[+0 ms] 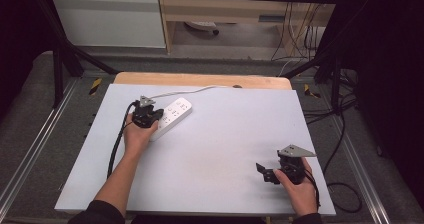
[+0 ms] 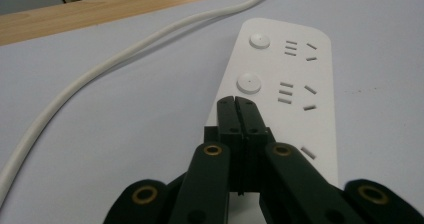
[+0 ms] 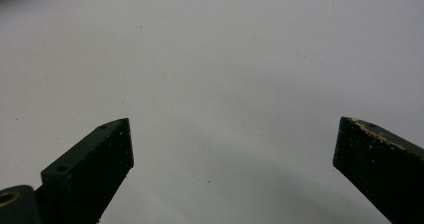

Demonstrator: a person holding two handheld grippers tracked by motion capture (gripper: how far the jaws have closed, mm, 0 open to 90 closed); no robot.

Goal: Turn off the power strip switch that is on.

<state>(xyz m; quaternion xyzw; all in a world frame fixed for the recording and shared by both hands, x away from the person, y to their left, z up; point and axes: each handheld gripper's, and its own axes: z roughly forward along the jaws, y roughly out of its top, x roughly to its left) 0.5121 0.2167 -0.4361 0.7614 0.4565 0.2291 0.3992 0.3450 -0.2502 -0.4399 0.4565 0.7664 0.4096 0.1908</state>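
I see the power strip (image 1: 172, 116) on the far left of the surface (image 1: 215, 149). My left tool (image 2: 235, 100), pressed together, hovers over it; its white cable (image 2: 100, 74) runs beside. My right tool (image 1: 264, 172), spread, is well apart from it.

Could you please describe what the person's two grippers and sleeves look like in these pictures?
Both the left gripper and right gripper are black, each topped by a grey three-cornered plate and trailing a black cable. Their flat black jaws have brass-coloured rivets at the linkage. The right one's pads look scuffed. The sleeves are dark.
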